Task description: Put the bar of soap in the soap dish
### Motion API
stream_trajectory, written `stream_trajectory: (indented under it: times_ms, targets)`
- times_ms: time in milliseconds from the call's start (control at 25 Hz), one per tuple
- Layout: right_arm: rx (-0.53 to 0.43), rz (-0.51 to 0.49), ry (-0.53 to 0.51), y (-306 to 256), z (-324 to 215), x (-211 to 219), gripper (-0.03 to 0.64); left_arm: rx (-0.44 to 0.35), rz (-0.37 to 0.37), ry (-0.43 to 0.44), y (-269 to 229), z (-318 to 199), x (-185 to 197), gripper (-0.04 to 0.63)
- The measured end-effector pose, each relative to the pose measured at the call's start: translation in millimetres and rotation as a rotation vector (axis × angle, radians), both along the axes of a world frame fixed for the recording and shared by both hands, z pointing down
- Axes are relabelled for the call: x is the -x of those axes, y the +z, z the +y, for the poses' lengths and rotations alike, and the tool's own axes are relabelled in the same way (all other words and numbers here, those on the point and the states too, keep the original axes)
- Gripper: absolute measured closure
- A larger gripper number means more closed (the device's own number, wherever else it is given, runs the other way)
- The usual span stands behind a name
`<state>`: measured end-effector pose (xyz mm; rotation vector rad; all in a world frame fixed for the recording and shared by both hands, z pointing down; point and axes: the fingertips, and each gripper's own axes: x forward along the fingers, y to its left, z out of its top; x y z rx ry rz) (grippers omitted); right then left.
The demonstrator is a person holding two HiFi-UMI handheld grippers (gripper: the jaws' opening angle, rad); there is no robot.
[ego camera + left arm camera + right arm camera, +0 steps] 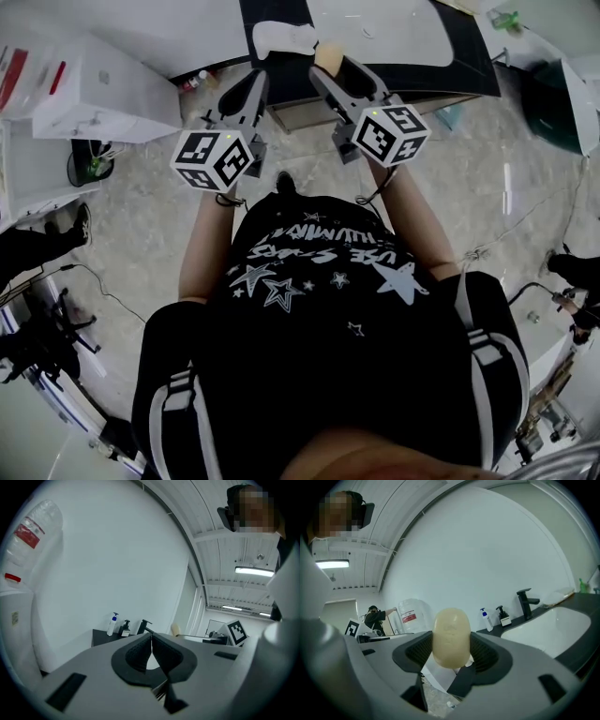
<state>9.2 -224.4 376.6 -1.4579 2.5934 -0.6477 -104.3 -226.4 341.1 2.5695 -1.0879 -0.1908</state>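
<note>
A pale yellow oval bar of soap (451,637) stands upright between the black pads of my right gripper (451,654), which is shut on it. In the head view the soap (328,56) shows at that gripper's tip (330,67), over the front of the black counter (441,70). Beside it my left gripper (260,77) is held up, its jaws shut tip to tip (151,637) with nothing between them. A white irregular thing (285,37) lies on the counter just beyond both tips; I cannot tell whether it is the soap dish.
A white basin (551,625) is set in the counter, with a black faucet (526,603), a white pump bottle (486,619) and a dark dispenser (503,616) behind it. A water jug (412,616) and a distant person (375,618) are at left. White boxes (103,89) stand left of the counter.
</note>
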Motion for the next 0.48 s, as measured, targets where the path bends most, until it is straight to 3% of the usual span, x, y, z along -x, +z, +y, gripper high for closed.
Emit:
stream_trajectory:
  times_ms: [480]
  targets:
    - [0.038,0.047,0.014,13,-35,30,0.362,0.033,0.025,0.031,13,-41,29,0.583]
